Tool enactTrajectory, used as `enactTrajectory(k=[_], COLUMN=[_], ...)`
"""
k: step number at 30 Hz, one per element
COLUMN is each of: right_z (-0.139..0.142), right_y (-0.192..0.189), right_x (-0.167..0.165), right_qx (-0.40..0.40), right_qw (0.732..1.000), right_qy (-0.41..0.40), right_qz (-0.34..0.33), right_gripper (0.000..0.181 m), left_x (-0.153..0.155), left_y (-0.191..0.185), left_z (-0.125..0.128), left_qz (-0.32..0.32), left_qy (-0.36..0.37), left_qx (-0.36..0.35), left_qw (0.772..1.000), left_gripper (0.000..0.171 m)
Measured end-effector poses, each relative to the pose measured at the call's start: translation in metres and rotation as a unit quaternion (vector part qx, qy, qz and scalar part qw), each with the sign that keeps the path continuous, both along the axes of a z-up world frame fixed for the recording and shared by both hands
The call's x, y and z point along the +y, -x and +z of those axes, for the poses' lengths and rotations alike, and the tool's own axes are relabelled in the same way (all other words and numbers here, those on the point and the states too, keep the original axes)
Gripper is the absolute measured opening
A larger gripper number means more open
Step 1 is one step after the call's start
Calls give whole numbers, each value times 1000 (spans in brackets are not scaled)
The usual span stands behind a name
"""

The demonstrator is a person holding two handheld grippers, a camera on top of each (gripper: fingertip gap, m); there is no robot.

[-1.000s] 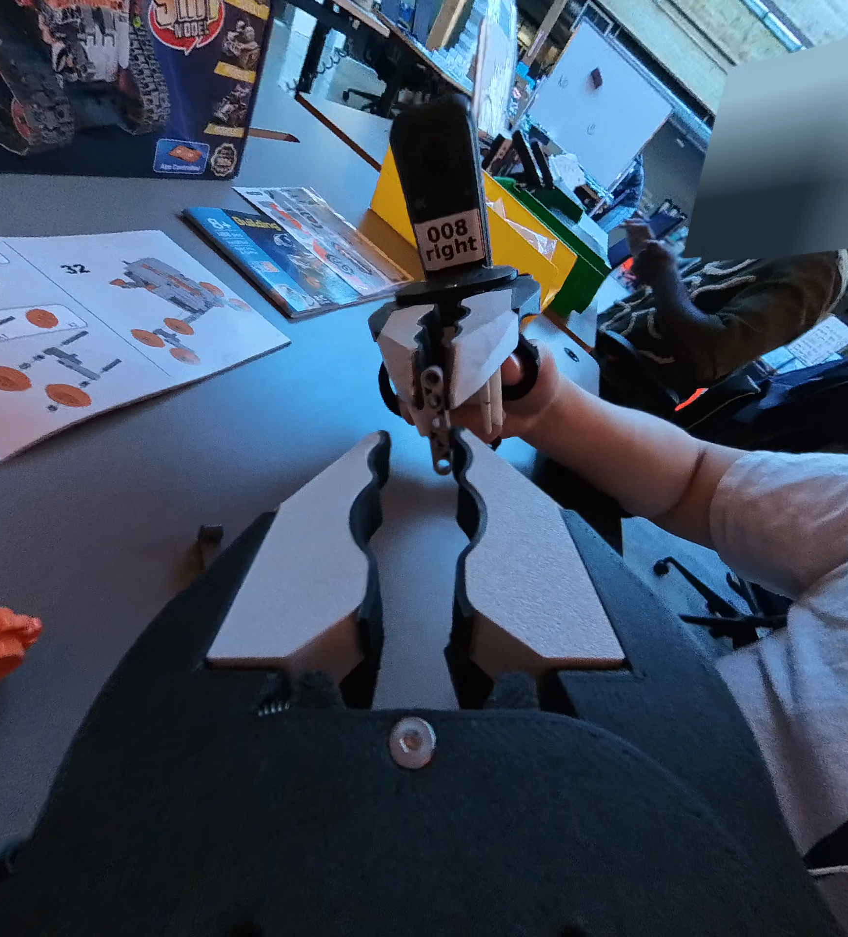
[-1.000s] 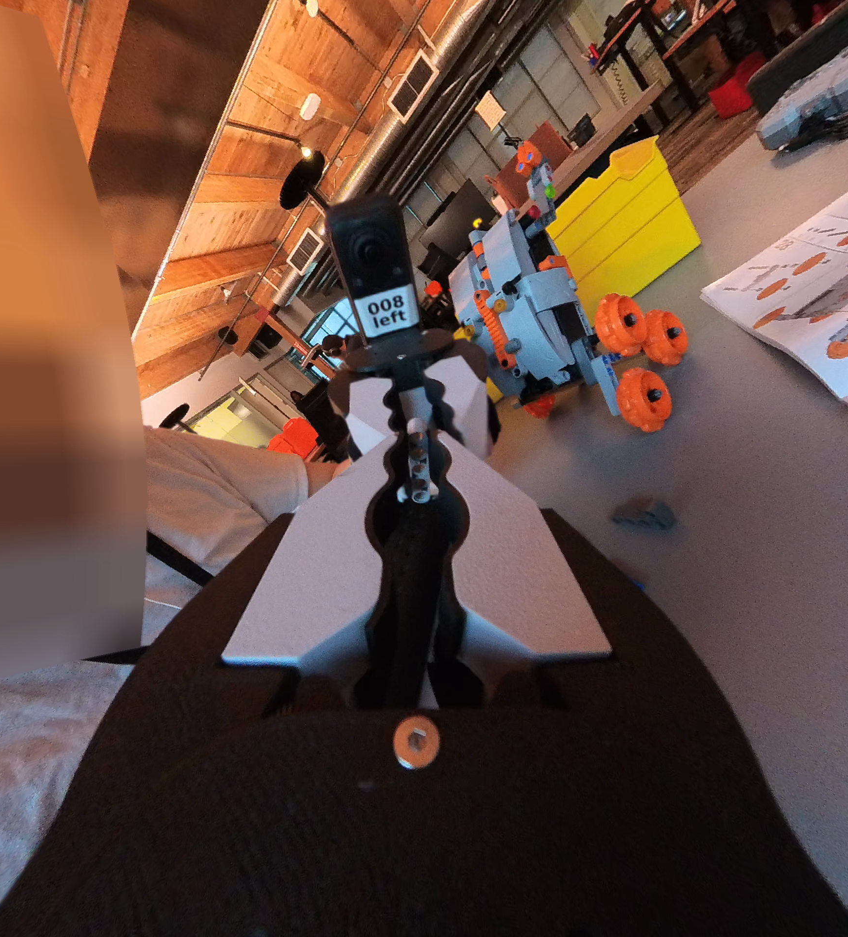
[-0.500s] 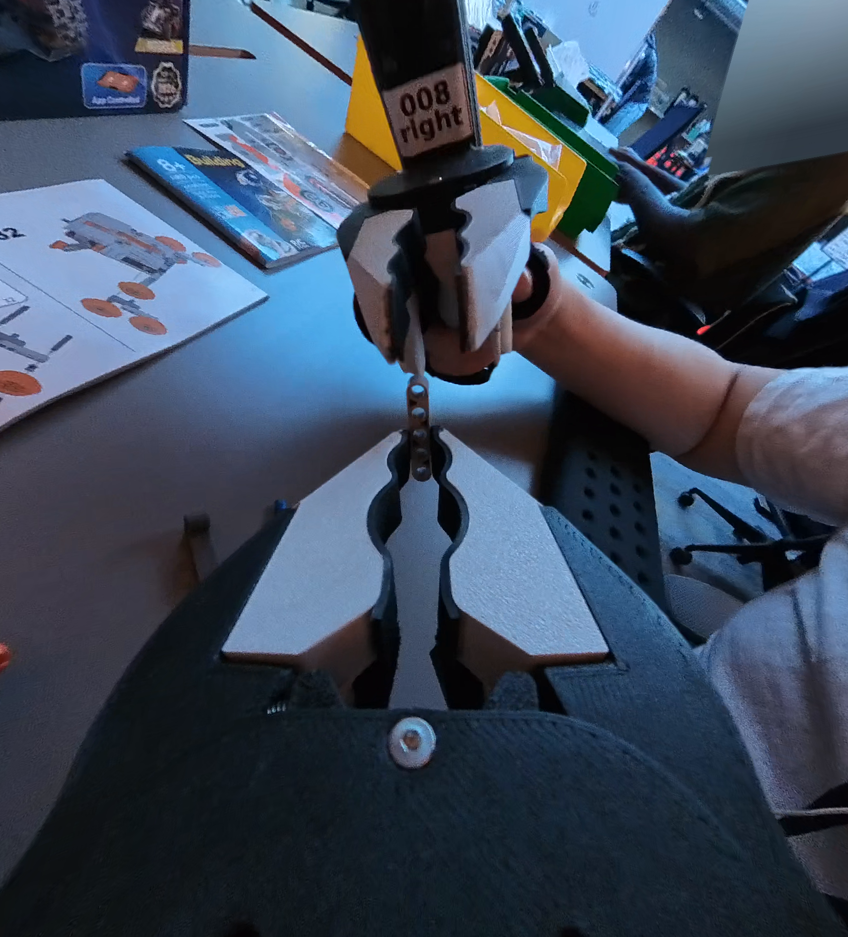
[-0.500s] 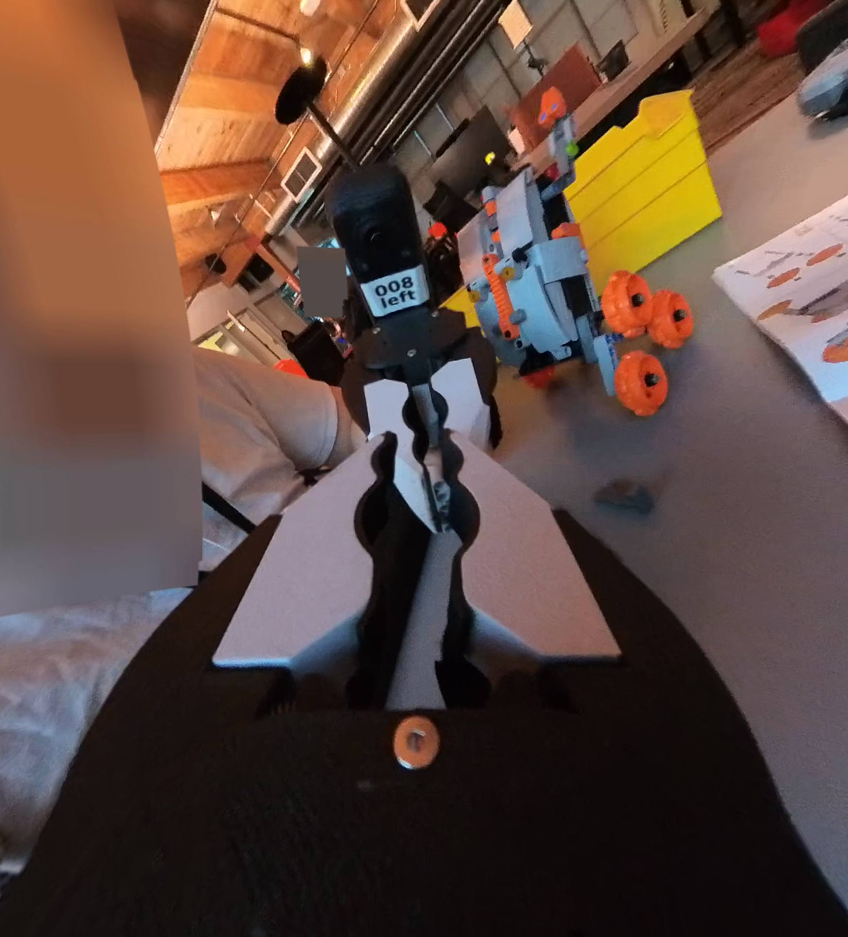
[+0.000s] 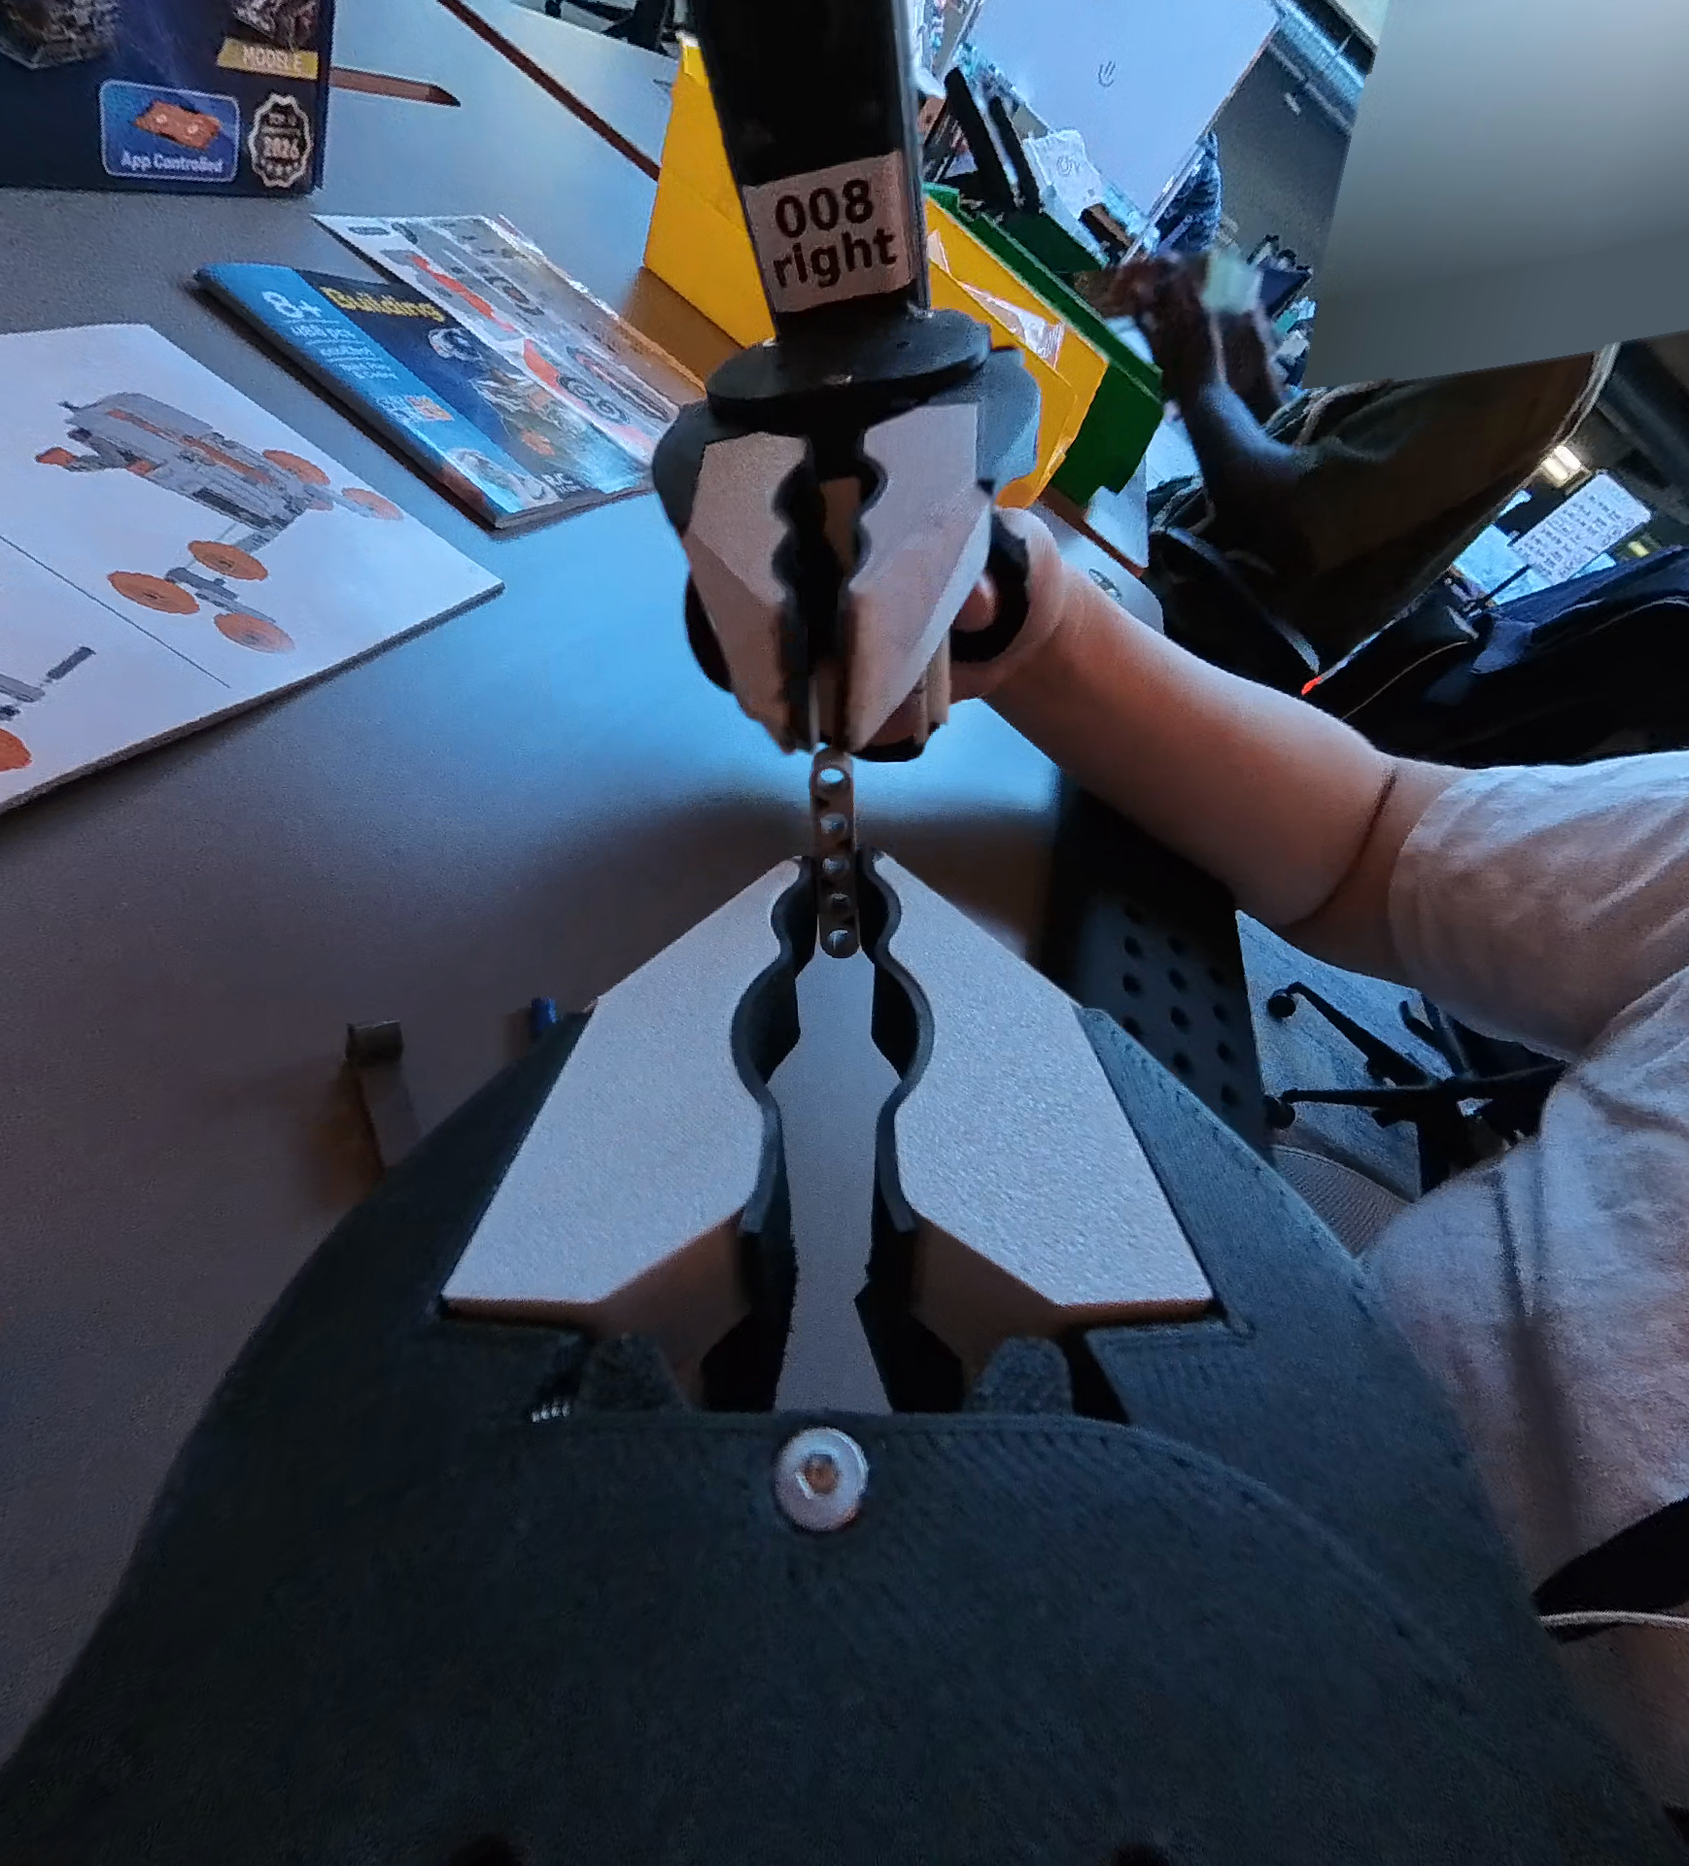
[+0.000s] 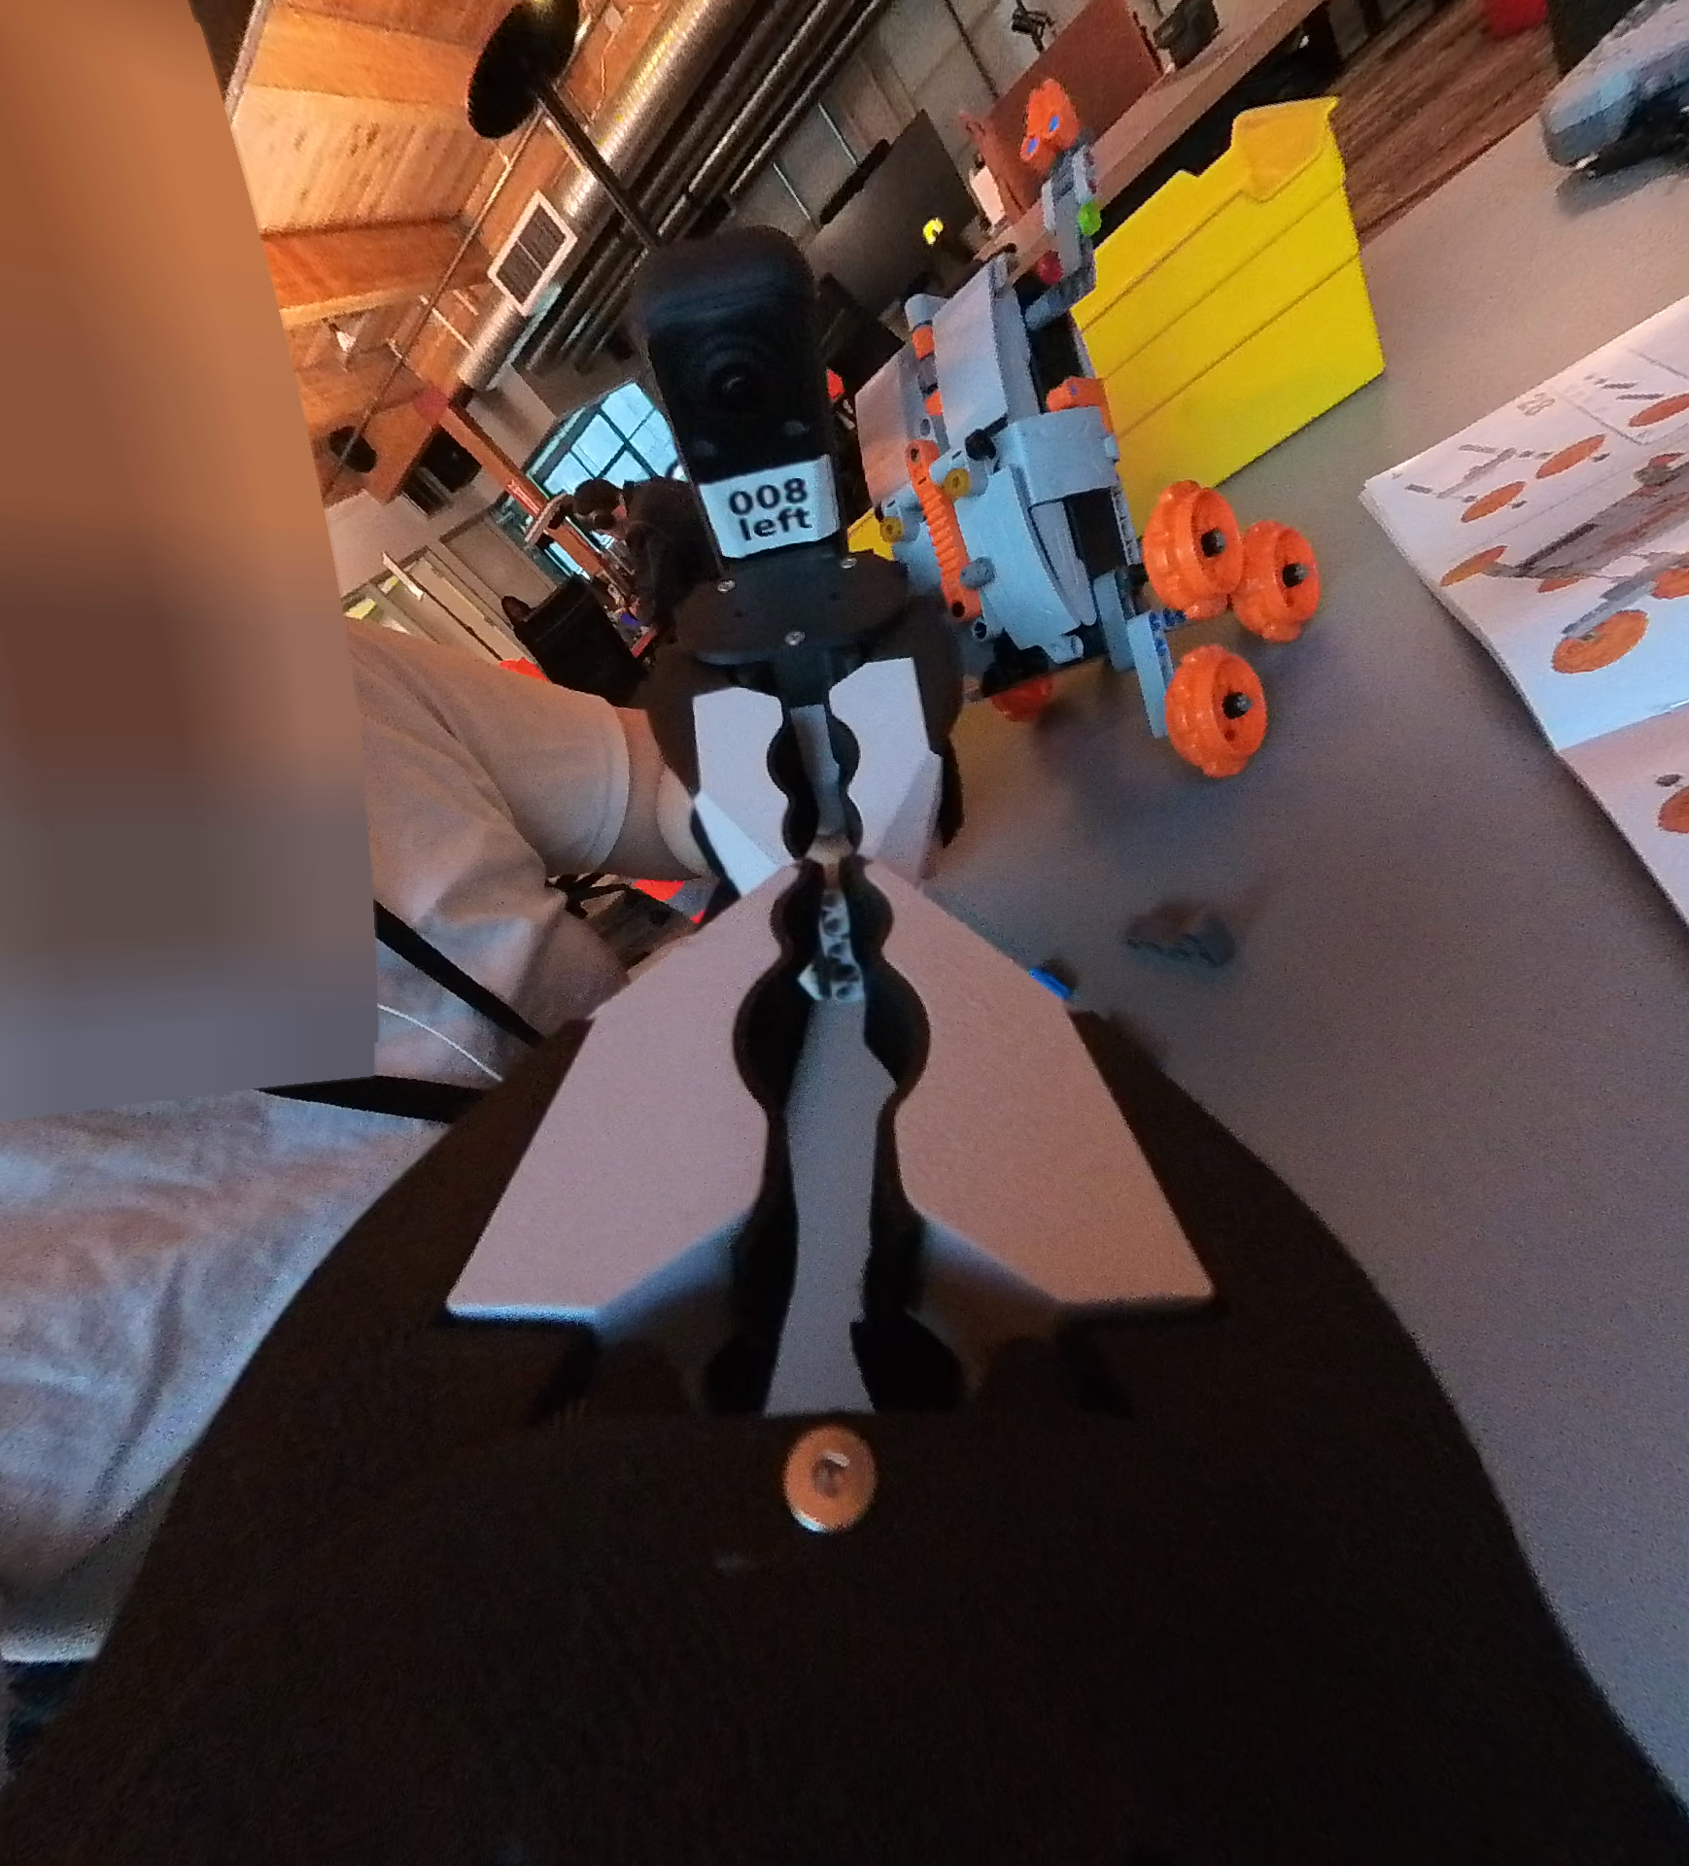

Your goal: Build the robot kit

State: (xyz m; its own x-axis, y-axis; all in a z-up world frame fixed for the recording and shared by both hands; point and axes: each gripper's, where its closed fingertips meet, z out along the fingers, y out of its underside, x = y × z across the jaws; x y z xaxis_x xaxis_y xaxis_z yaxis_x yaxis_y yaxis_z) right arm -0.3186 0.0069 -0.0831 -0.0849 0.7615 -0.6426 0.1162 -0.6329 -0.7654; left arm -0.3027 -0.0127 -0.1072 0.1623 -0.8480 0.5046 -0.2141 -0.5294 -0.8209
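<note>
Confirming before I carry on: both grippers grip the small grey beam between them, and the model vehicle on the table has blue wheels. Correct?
No: the wheels on the model vehicle are orange, as the right wrist view shows. The left gripper and right gripper do each grip the small grey beam.

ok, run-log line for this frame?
left gripper: shut on grey holed beam | right gripper: shut on same beam | above grey table

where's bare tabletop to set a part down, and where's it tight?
Free: the grey table between the open manual and the left gripper, and the patch between the wheeled model and the manual.

Tight: both grippers, tip to tip, pinch one grey holed beam; a small grey piece and a blue bit lie beside the right gripper.
</note>
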Motion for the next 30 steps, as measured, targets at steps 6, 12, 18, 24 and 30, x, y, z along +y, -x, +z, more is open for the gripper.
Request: enactTrajectory(k=[6, 12, 18, 24, 30], right_z=[4, -1, -7, -7, 9], right_y=[0, -2, -2, 8, 22], right_x=[-5, -2, -2, -6, -4], right_qx=[15, -9, -27, -13, 1], right_qw=[999, 1000, 1000, 1000, 1000], right_qy=[28, 8, -3, 10, -4], right_qz=[15, 2, 1, 19, 5], right_gripper=[16, 15, 15, 10, 7], left_x=[2, 3, 4, 2, 2], left_y=[0, 1, 2, 2, 12], left_z=[-3, -3, 2, 1, 19], left_qz=[4, 6, 9, 4, 0], left_qy=[3, 0, 4, 4, 31], left_qx=[3, 5, -6, -2, -25], left_qw=[1000, 1000, 1000, 1000, 999], left_gripper=[5, 5, 5, 5, 7])
